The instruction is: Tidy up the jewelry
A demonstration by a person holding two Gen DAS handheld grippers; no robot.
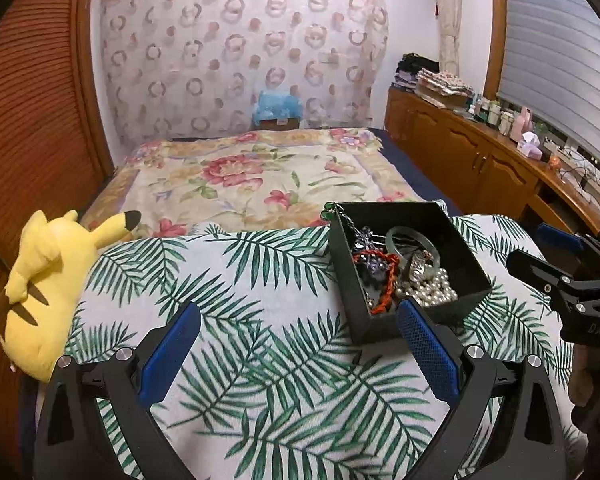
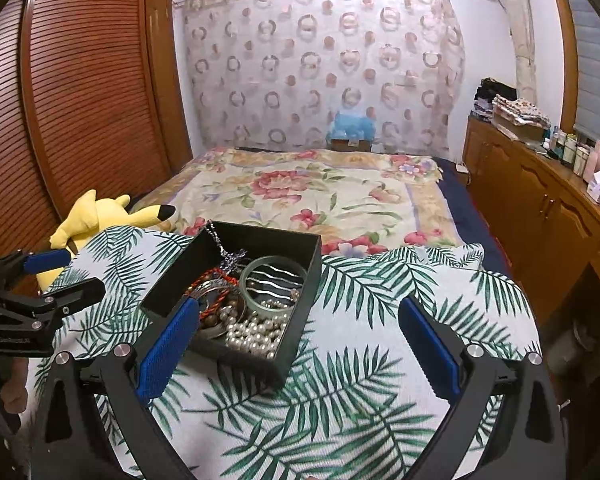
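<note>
Both grippers, left gripper [image 1: 298, 340] and right gripper [image 2: 300, 334], gape empty; tangled jewelry half-hides inside the black box [image 2: 296, 344].

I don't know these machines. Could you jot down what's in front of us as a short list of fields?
Setting: bedroom, leaf-print pillow in front of a floral bed cover
Container: open black box on the pillow
Contents: pearl strand, green bangle, red cord, silver chain
Left tool: open, empty
Right tool: open, empty
Nearby: yellow plush toy
</note>
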